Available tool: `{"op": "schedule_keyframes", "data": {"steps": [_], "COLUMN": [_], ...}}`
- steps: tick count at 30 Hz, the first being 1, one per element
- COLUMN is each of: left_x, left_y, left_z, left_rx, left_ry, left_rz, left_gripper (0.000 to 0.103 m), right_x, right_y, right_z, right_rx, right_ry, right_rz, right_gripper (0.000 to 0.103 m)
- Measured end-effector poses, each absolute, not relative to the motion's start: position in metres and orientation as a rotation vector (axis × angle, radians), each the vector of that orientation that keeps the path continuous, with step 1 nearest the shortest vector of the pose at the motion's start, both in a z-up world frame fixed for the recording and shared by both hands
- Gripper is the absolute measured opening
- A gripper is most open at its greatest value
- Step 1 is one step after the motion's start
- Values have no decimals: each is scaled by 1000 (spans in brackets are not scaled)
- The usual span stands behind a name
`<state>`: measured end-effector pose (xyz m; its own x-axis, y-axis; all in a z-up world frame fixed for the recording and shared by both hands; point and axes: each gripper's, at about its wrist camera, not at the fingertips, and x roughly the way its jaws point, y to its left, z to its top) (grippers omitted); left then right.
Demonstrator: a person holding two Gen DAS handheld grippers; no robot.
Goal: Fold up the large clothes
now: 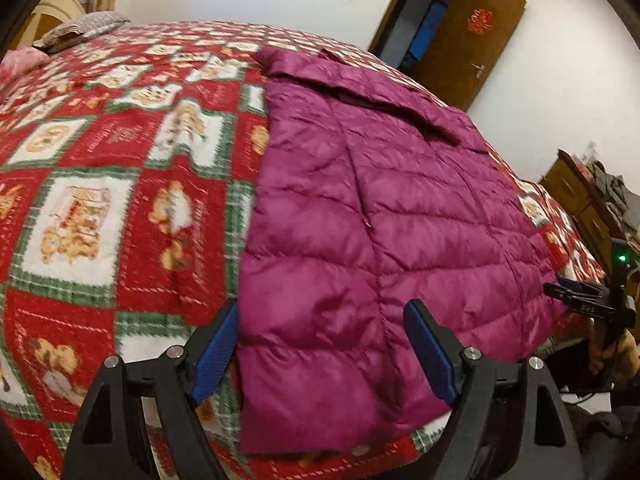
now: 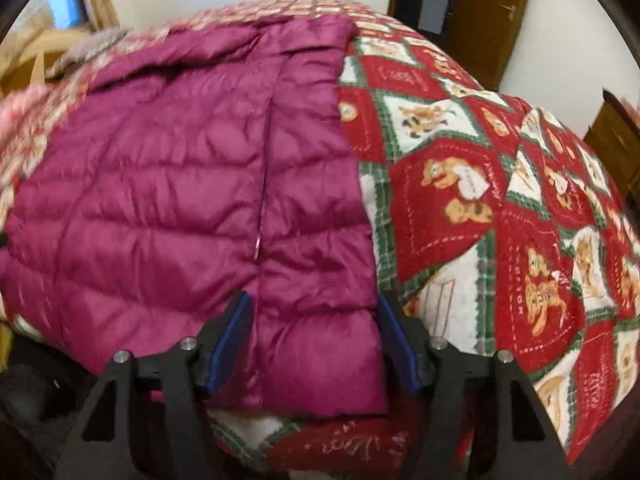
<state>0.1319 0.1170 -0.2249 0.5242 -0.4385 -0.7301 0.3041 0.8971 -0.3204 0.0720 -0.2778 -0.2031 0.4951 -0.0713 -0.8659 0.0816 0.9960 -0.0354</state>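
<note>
Over on the left, the left gripper [image 1: 320, 354] hangs above the near hem of the magenta puffer jacket [image 1: 360, 216], jaws spread wide and holding nothing, with the coat's left-hand corner sitting between the blue pads [image 1: 214, 354], which looks to me like lining up for a pinch there. The jacket itself lies flat and lengthwise on the red patchwork bedspread [image 1: 100, 200], hem at the bed's near edge and collar toward the far side. To the right, the right gripper [image 2: 316, 340] is just as wide and empty, straddling the hem's other corner beside the zip line, presumably so both corners can be lifted together for a fold toward the collar.
</note>
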Motion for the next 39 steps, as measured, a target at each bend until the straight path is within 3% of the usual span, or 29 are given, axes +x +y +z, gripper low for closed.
{"op": "schedule_keyframes", "data": {"steps": [5, 8, 10, 13, 17, 21, 22, 23, 24, 26, 27, 28, 31, 39], "left_x": [129, 128, 126, 126, 129, 126, 125, 124, 122, 119, 119, 121, 126, 119], "left_y": [115, 117, 116, 120, 128, 118, 113, 109, 105, 102, 103, 108, 120, 125], "left_z": [-225, -226, -227, -227, -230, -230, -230, -230, -230, -229, -228, -228, -226, -186], "left_rx": [-177, -210, -185, -173, -237, -213, -183, -156, -123, -87, -77, -110, -225, -305], "left_ry": [920, 936, 933, 937, 940, 925, 920, 917, 909, 895, 892, 906, 917, 797], "left_rz": [-510, -556, -542, -508, -512, -535, -529, -520, -514, -505, -494, -505, -545, -631], "left_gripper": [82, 74, 61, 41, 41, 63, 64, 64, 64, 53, 28, 14, 7, 6], "right_x": [72, 74, 73, 66, 61, 65, 65, 64, 64, 62, 60, 59, 53, 37], "right_y": [-278, -275, -271, -273, -284, -272, -268, -266, -267, -274, -278, -283, -296, -310], "right_z": [-205, -206, -207, -205, -202, -207, -209, -209, -211, -212, -211, -209, -196, -158], "right_rx": [-2, -19, -35, -5, 65, -21, -56, -75, -60, 24, 55, 97, 235, 376], "right_ry": [1056, 1060, 1067, 1088, 1074, 1078, 1084, 1087, 1108, 1126, 1122, 1112, 1050, 901], "right_rz": [-84, -83, -67, -14, -26, -64, -67, -63, -30, -2, 4, 19, 77, 172], "right_gripper": [66, 66, 66, 55, 46, 50, 47, 26, 12, 10, 9, 8, 7, 6]}}
